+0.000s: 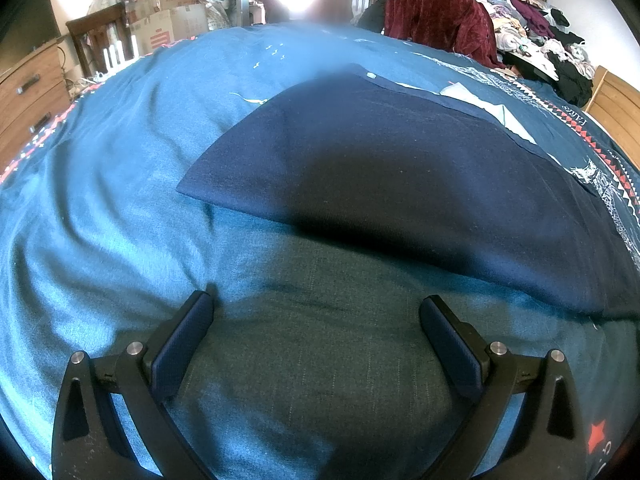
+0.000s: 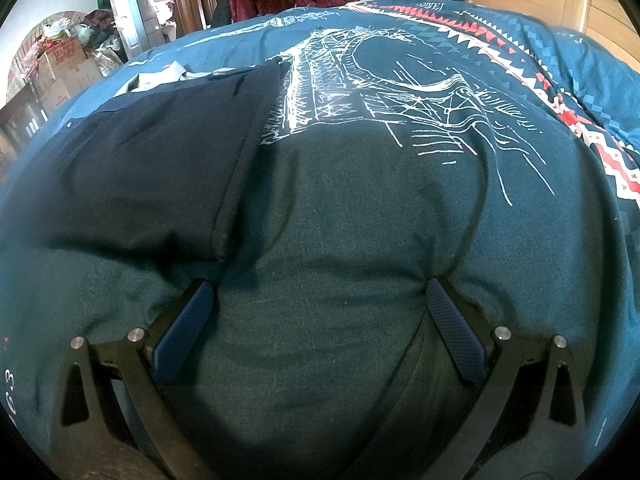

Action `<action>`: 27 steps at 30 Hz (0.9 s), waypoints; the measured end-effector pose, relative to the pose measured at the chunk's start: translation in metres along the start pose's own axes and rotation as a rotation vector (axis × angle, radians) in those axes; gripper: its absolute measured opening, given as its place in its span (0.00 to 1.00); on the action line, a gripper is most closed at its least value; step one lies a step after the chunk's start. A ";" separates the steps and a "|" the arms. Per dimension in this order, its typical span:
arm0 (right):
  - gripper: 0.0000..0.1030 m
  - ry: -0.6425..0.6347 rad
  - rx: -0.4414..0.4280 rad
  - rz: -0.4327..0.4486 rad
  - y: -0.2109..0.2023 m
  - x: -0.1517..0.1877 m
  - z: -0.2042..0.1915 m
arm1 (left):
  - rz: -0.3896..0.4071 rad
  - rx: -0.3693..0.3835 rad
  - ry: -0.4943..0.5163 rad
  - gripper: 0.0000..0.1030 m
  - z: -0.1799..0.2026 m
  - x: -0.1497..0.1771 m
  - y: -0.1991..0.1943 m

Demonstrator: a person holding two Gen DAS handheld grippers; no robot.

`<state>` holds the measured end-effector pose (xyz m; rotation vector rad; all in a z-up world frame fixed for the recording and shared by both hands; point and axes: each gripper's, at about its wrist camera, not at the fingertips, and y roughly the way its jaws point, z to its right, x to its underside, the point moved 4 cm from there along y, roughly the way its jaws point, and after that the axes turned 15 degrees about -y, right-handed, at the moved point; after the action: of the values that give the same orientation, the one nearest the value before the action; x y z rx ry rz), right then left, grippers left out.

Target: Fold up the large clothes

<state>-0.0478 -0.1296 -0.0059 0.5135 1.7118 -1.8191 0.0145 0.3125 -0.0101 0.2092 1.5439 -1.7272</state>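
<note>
A navy garment (image 1: 400, 168) lies flat and folded on the blue bedspread (image 1: 120, 160), with a pale cloth (image 1: 480, 104) peeking out at its far edge. Behind the bed a red velvet garment (image 1: 440, 16) hangs over a chair, beside a heap of clothes (image 1: 536, 28) and cardboard boxes (image 1: 168, 8). The left gripper (image 1: 316, 312) hovers wide open and empty. Only the right view shows the bedspread's white bridge drawing (image 2: 380, 80), where the right gripper (image 2: 320, 300), equally spread, presses into the bedspread.

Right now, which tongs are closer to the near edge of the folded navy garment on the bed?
Right, as far as these views show. The right tongs sit just below the navy garment's near corner; the left tongs hang open farther back over bare bedspread.
</note>
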 end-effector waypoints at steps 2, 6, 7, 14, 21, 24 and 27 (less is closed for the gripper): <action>1.00 0.001 -0.001 0.001 0.000 0.000 0.000 | 0.000 0.000 0.000 1.00 0.000 0.000 0.000; 1.00 0.001 -0.003 0.002 0.001 -0.002 -0.002 | 0.000 -0.002 0.001 1.00 0.000 0.000 0.000; 1.00 0.002 -0.003 0.002 0.001 -0.001 -0.002 | 0.000 -0.003 0.001 1.00 0.000 0.001 0.000; 1.00 0.002 -0.002 0.002 0.001 -0.002 -0.003 | -0.001 -0.003 0.001 1.00 -0.001 0.001 0.000; 1.00 0.002 -0.003 0.002 0.001 -0.002 -0.002 | -0.001 -0.004 0.001 1.00 -0.001 0.001 0.000; 1.00 0.002 -0.003 0.002 0.001 -0.002 -0.002 | -0.001 -0.004 0.001 1.00 -0.001 0.001 0.000; 1.00 0.002 -0.003 0.002 0.000 -0.001 -0.002 | -0.002 -0.006 0.002 1.00 -0.002 0.002 0.000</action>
<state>-0.0467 -0.1269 -0.0056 0.5157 1.7144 -1.8145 0.0128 0.3133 -0.0116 0.2068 1.5510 -1.7242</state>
